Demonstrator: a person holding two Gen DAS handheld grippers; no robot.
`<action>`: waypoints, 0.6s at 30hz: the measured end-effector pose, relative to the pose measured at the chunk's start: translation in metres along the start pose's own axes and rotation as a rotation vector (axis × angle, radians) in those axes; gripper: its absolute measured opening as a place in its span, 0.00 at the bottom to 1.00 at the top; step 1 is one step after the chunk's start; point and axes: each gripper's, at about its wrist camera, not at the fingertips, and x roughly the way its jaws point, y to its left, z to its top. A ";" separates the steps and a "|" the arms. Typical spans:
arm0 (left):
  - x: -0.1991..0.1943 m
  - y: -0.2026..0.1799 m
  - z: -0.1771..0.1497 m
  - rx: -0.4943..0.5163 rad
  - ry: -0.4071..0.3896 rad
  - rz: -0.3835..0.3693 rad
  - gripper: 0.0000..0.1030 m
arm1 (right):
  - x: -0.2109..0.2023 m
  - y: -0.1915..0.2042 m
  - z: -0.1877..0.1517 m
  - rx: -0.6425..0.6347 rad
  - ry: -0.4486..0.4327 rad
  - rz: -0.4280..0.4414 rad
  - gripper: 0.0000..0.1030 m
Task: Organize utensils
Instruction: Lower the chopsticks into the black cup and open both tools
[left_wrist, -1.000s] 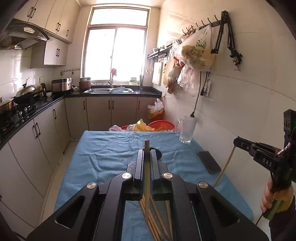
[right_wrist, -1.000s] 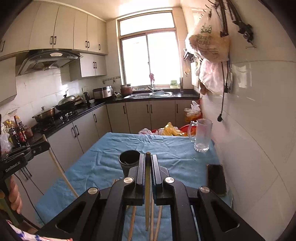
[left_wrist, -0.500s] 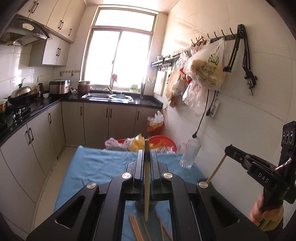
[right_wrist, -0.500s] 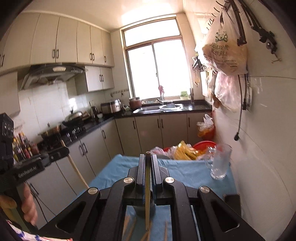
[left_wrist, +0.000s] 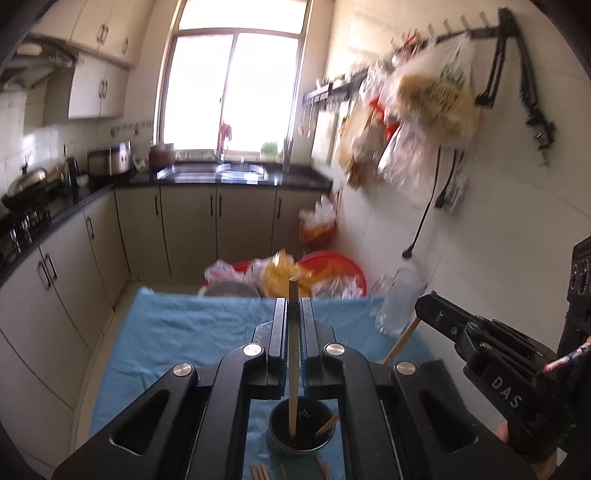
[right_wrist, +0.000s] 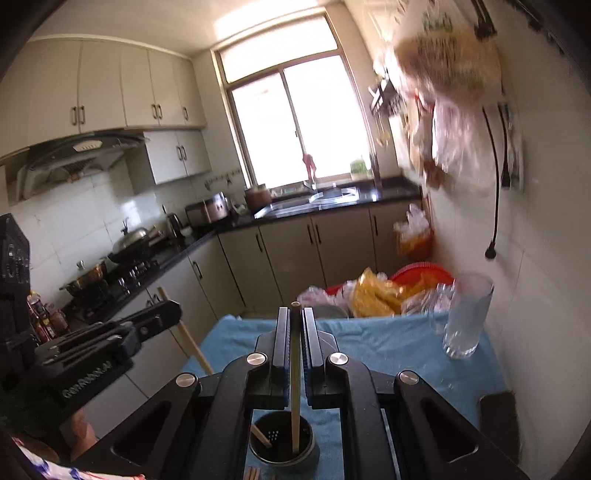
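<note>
My left gripper (left_wrist: 293, 301) is shut on an upright wooden chopstick (left_wrist: 293, 354); its lower end dips into the black holder cup (left_wrist: 301, 430) on the blue cloth. My right gripper (right_wrist: 295, 310) is shut on a second chopstick (right_wrist: 294, 369), whose lower end also stands inside the cup (right_wrist: 280, 443). Each view shows the other gripper at its side with its slanted chopstick, the right gripper (left_wrist: 419, 310) and the left gripper (right_wrist: 173, 314). Loose chopsticks (left_wrist: 258, 472) lie on the cloth in front of the cup.
A glass mug (right_wrist: 467, 317) stands at the table's far right by the tiled wall. A dark phone (right_wrist: 498, 410) lies near the right edge. Red basins with plastic bags (right_wrist: 424, 273) sit beyond the table's far end. Kitchen cabinets run along the left.
Both grippers have travelled forward over the table with their chopsticks. The cup, earlier ahead of the fingers, now sits under them with both chopstick ends inside it.
</note>
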 end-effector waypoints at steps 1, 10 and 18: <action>0.007 0.003 -0.004 -0.010 0.018 0.000 0.05 | 0.006 -0.003 -0.003 0.006 0.016 0.002 0.06; 0.037 0.022 -0.028 -0.052 0.109 0.001 0.05 | 0.038 -0.014 -0.027 0.022 0.099 0.004 0.06; 0.035 0.018 -0.026 -0.032 0.102 0.010 0.08 | 0.046 -0.013 -0.030 0.009 0.111 -0.010 0.06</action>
